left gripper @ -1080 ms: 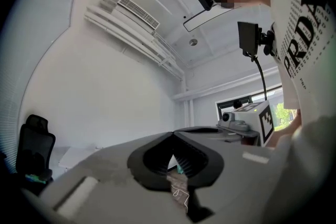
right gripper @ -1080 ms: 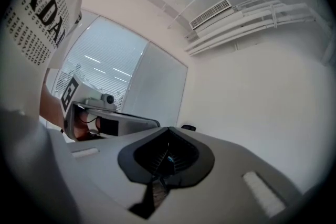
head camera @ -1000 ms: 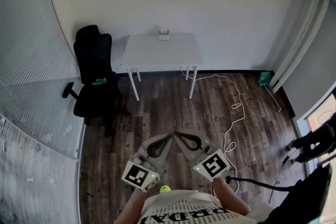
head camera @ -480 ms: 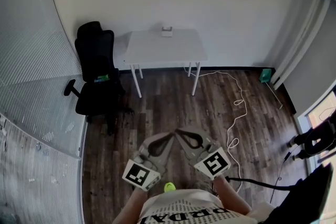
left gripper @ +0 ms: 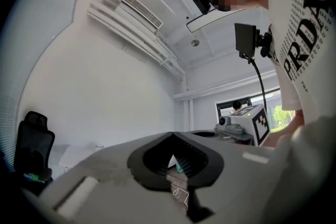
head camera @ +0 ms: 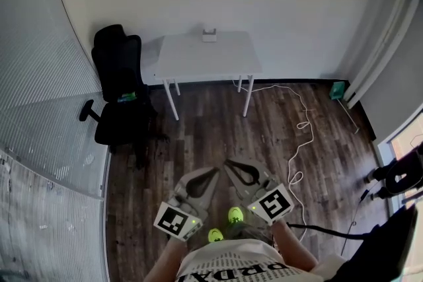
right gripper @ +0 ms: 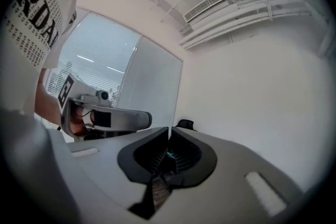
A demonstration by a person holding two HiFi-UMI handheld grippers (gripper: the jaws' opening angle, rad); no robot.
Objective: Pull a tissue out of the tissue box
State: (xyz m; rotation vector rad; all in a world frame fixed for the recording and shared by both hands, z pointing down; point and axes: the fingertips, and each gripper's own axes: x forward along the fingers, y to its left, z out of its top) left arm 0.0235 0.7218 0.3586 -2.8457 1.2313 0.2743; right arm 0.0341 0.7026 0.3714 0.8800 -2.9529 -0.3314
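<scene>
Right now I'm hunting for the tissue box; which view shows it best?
The head view: the tissue box sits unobstructed at the back edge of the white table. The left gripper view shows only a faint edge of that table, no box discernible; the right gripper view shows neither.

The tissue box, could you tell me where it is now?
Head view: the tissue box sits at the back edge of the white table by the far wall, right of the black chair.
</scene>
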